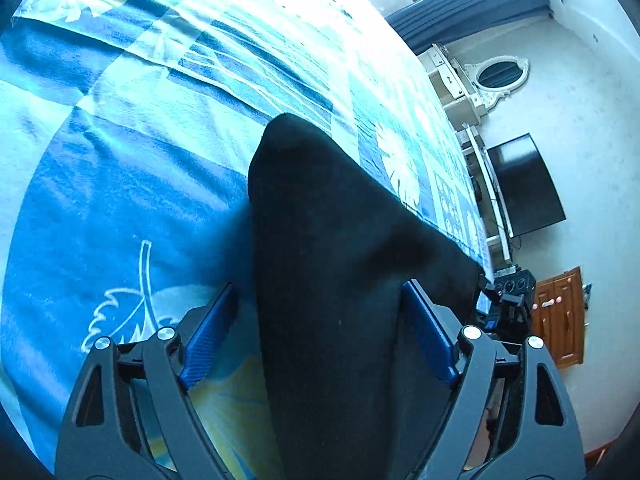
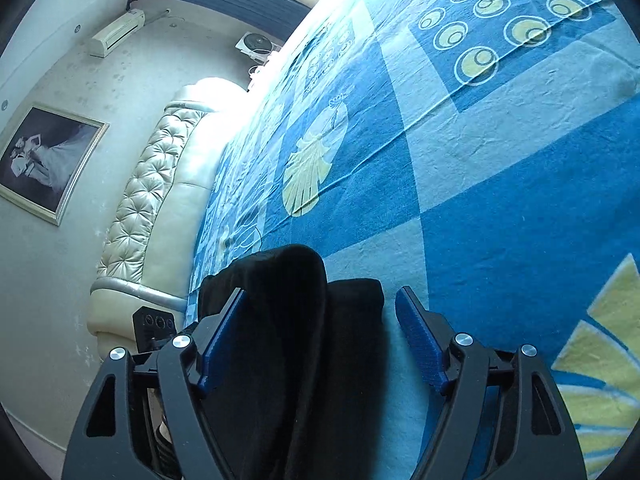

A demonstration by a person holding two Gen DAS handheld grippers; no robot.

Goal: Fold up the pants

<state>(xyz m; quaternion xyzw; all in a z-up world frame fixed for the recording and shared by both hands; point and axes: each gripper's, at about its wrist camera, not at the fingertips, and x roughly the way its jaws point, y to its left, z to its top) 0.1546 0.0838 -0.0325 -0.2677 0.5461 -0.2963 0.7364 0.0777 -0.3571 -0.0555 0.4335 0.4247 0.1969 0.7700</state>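
Both your claws stand spread over black pants on the bed, gripping nothing.

Nearest you, the left gripper (image 1: 318, 320) has its blue pads (image 1: 210, 342) wide apart, with the black pants (image 1: 340, 280) lying between them untouched; your right gripper (image 2: 322, 326) is likewise spread, its pads astride a doubled, rounded fold of the same cloth (image 2: 296, 320). Beyond the fingertips the pants taper to a narrow dark end on the blue patterned bedspread (image 1: 120, 168), near the bed's edge. Farther off stand a tufted headboard (image 2: 148, 200) and a dark screen (image 1: 524, 184). At least one fold looks done; you likely still need another fold and some smoothing, though most of the garment sits under the claws, unseen.
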